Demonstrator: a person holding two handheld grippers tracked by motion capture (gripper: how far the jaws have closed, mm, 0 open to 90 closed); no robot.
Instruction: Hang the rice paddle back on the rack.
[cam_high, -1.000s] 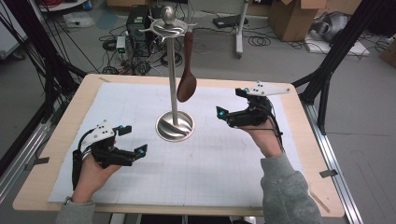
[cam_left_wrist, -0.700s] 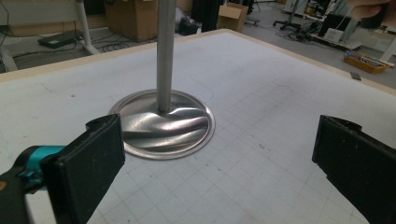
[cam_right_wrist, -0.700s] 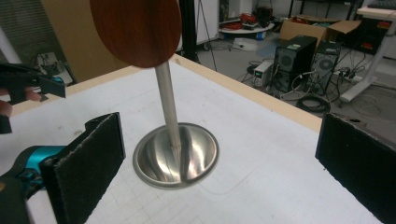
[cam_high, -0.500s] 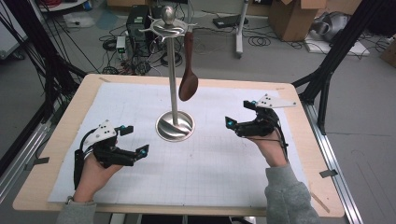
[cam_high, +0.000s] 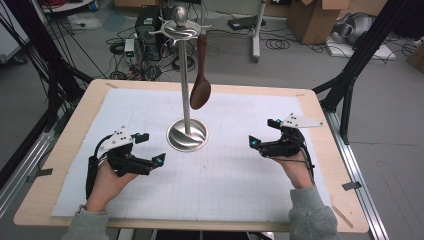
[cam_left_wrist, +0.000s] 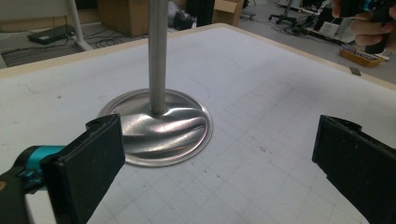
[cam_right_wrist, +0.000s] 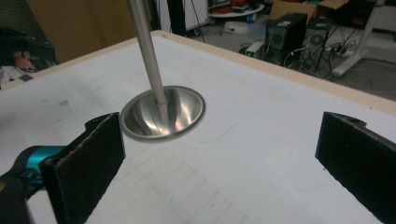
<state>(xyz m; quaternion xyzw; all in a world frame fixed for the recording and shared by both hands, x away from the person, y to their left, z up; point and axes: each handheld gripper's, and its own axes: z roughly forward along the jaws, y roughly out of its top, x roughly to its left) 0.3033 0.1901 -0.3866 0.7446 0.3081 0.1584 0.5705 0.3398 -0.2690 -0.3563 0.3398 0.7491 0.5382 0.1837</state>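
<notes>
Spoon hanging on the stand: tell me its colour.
Dark reddish brown, like wood; the spoon shows best in the high view.

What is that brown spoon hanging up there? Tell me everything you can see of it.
The wooden spoon is dark reddish-brown and looks like smooth wood, with a long narrow handle and an oval bowl. It hangs bowl-down from one arm of the hook ring at the top of the metal stand, close beside the pole, its bowl well above the round base. It tilts slightly. Nothing else touches it; both tools lie low over the table, far from it.
</notes>
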